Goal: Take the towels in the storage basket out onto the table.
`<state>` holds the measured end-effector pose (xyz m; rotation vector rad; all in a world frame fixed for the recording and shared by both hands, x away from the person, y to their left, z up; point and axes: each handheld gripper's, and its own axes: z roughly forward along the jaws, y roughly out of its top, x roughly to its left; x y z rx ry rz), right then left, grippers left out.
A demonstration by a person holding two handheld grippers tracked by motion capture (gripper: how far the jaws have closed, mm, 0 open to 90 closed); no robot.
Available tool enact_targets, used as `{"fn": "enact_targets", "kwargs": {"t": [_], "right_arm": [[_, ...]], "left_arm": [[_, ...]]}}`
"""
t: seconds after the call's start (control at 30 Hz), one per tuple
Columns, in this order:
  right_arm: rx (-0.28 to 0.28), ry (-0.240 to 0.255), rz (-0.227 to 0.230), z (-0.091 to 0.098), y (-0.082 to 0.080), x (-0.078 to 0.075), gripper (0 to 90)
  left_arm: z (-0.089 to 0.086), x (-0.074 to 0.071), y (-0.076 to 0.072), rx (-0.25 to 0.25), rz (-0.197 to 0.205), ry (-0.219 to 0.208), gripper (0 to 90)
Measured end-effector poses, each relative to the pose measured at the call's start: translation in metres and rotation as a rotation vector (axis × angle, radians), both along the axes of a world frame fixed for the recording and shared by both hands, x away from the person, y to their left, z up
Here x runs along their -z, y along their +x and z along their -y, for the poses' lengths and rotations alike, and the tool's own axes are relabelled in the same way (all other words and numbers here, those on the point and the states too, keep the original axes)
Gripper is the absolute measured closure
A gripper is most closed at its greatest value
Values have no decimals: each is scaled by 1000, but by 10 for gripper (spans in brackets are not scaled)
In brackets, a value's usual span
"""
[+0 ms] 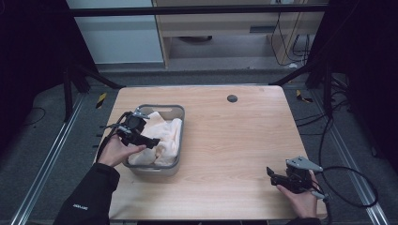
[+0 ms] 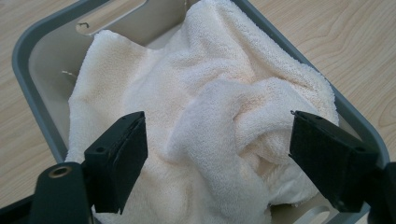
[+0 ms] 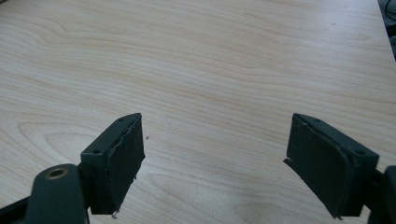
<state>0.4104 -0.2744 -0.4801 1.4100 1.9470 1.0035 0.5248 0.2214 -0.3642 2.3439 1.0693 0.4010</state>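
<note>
The left gripper [image 1: 141, 136] hangs over the grey basket [image 1: 180, 115] on the wooden surface [image 1: 234, 140], jaws spread wide either side of the crumpled cream towel [image 2: 210, 116] lying inside it. The right gripper [image 1: 277, 177] sits well apart near the surface's front right corner, jaws wide and holding nothing.

Lab or test-rig setting. A bare wooden table [image 1: 225, 136] stands inside a black metal frame [image 1: 197, 9] hung with dark curtains. Aluminium rails [image 1: 47, 159] run along the grey carpet floor on both sides. Loose cables [image 1: 328, 122] trail at right; yellow-black hazard tape [image 1: 101, 99] marks the floor. Plain cabinets [image 1: 225, 28] behind.
</note>
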Motion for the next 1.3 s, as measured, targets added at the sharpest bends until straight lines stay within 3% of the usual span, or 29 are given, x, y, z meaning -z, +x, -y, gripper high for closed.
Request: {"fn": "enact_targets", "kwargs": {"t": [0.3,0.4,0.83,0.93,1.13,1.3], "right_arm": [[-4,-7,1,0,0,0,188],[-11,-18,0,0,1,1,186],[-22,-20,-14,-1,2,2,179],[-26,-22,-18,-1,2,3,176],[-31,-28,-26,-2,3,3,176],[-27,-27,-26,-2,2,3,177]], "left_arm": [[6,8,4,8,-31,37,190],[8,13,6,6,-43,71,189],[10,36,13,1,-84,100,207],[10,47,16,-4,-98,138,232],[9,54,20,-14,-112,128,290],[11,53,20,-22,-124,138,419]]}}
